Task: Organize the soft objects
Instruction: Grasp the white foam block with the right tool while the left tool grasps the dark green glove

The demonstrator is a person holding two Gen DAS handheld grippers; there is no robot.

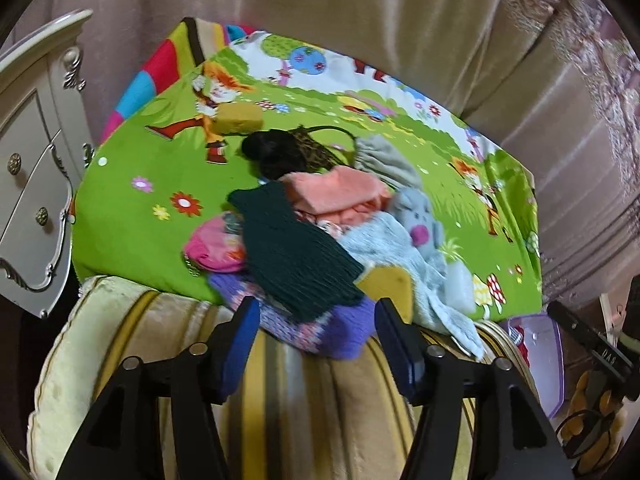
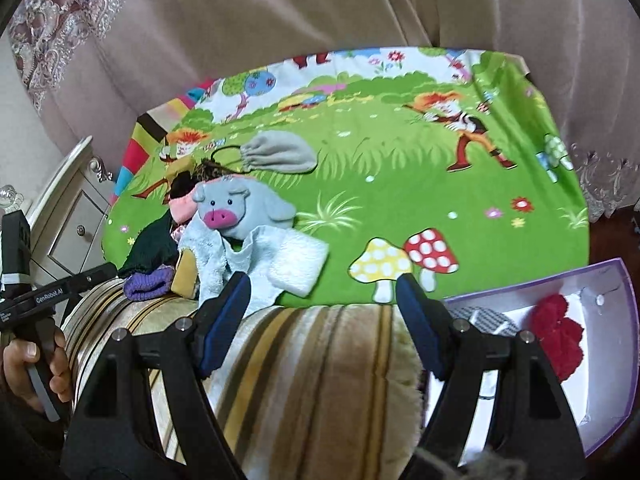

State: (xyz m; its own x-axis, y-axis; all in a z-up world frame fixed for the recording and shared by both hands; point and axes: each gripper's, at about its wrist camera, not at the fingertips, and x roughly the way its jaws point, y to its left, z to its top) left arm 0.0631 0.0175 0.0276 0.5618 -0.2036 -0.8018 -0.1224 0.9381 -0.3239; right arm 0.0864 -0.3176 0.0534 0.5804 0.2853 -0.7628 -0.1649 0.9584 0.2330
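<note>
While red knit [image 2: 556, 336] fills right view | left view: unseen

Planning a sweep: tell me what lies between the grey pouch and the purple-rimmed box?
Right wrist view: only bare cartoon mat between grey pouch and purple-rimmed box.

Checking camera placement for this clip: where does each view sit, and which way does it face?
Left wrist: on the left tool, looking down over a striped cushion at a pile with a green knit; its open fingers show.
Right wrist: on the right tool, facing the play mat and box; open fingers, a hand show.
Shared: pig toy, cushion, mat.
</note>
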